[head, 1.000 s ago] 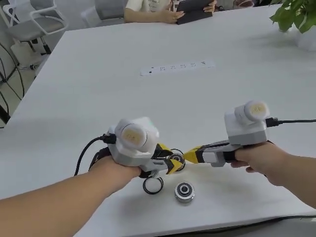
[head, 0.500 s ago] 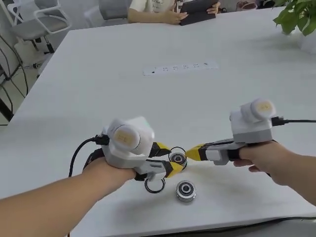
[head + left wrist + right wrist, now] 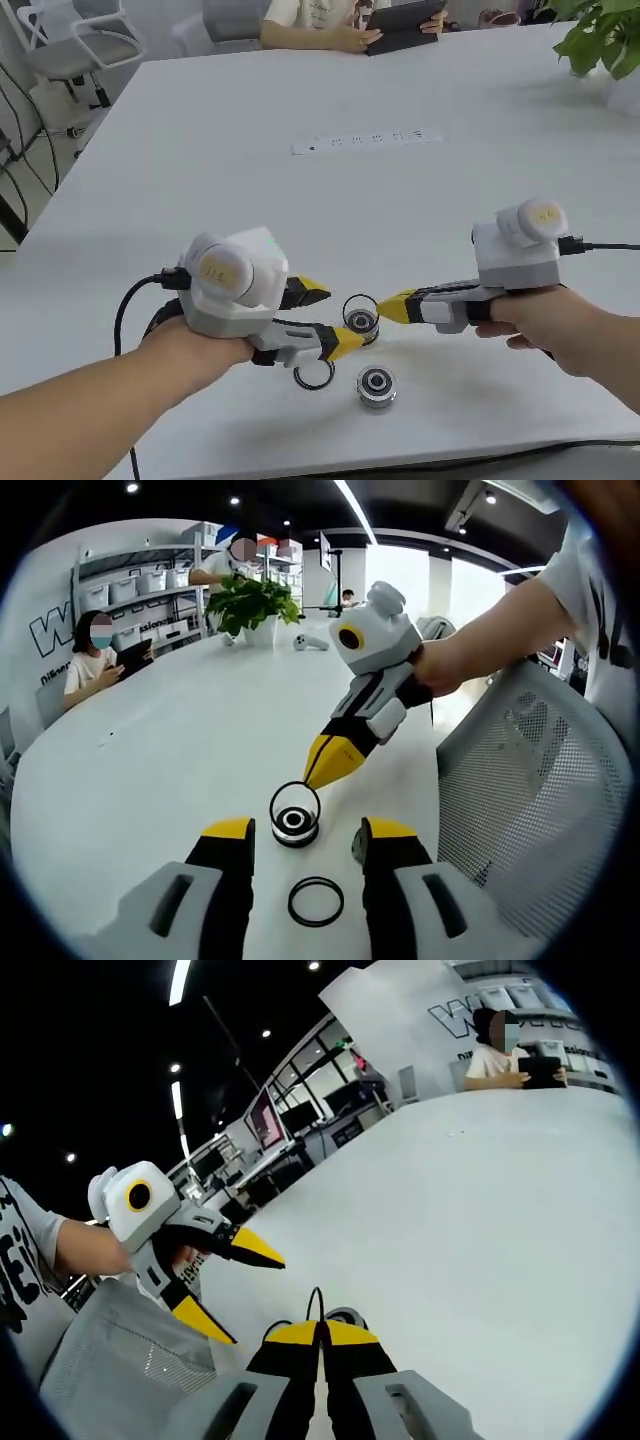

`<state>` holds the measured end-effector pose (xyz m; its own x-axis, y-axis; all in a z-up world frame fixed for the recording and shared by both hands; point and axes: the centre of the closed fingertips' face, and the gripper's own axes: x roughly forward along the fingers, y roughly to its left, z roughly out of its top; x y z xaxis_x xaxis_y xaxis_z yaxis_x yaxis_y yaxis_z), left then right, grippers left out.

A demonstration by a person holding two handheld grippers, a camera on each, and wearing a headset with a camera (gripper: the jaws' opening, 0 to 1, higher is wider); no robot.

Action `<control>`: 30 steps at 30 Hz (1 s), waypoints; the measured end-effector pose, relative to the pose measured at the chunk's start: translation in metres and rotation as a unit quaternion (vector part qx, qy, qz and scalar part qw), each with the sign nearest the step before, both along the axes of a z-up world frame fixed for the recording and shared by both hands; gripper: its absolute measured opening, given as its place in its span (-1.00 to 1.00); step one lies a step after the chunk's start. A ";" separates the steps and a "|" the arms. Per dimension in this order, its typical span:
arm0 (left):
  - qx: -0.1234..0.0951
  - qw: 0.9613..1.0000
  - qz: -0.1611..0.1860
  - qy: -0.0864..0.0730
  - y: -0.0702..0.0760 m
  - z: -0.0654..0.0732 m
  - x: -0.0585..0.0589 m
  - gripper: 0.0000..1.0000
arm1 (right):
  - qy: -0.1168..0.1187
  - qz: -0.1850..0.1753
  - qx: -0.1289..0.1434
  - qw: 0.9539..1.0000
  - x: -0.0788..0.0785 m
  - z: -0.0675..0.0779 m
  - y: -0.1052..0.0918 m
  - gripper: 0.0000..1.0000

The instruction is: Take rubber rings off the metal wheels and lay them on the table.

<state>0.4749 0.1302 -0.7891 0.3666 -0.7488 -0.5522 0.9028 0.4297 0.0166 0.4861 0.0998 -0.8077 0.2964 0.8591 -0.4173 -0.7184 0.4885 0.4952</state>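
The rubber ring (image 3: 357, 299) stands half lifted off a metal wheel (image 3: 360, 323), just below and right of the middle of the head view. One side is raised above the wheel. The other side is still down at the wheel's rim. The wheel rests on the white desk (image 3: 300, 200).

The right tool (image 3: 392, 308) reaches in from the right. Its yellow tips are pressed together on the ring's edge. In the right gripper view a thin black line rises from between the closed tips, with the wheel just beyond them.

The left tool (image 3: 328, 318) comes in from the left with its tips spread wide, one above the wheel and one below it, and neither touches it. In the left gripper view the wheel sits between and just past the two tips.

A loose ring (image 3: 313, 376) lies flat on the desk below the left tool's lower tip. A second wheel (image 3: 375, 386) lies just to its right, near the bottom edge.

Farther up the desk is a white power strip (image 3: 366, 140). At the top edge a seated person holds a tablet (image 3: 405, 18), and a leafy plant (image 3: 605, 35) fills the upper right corner.
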 end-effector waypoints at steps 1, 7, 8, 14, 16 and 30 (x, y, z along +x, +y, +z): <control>-0.002 1.000 0.001 -0.001 0.002 0.002 -0.001 -0.20 | 0.000 0.000 0.001 1.000 0.000 0.001 0.000 -1.00; -0.008 1.000 0.005 -0.006 0.012 0.009 -0.004 -0.13 | -0.002 0.004 0.005 1.000 -0.002 0.004 0.004 -1.00; -0.009 1.000 0.006 -0.006 0.014 0.011 -0.005 -0.12 | -0.002 0.005 0.006 1.000 -0.002 0.005 0.004 -1.00; -0.018 1.000 0.013 -0.005 0.022 0.017 -0.008 -0.01 | -0.001 0.010 0.010 1.000 -0.003 0.007 0.008 -1.00; -0.021 1.000 0.016 -0.005 0.024 0.020 -0.010 0.03 | 0.000 0.012 0.010 1.000 -0.004 0.007 0.009 -1.00; -0.024 0.999 0.023 -0.010 0.041 0.026 -0.018 0.25 | 0.000 0.026 0.016 1.000 -0.008 0.013 0.020 -1.00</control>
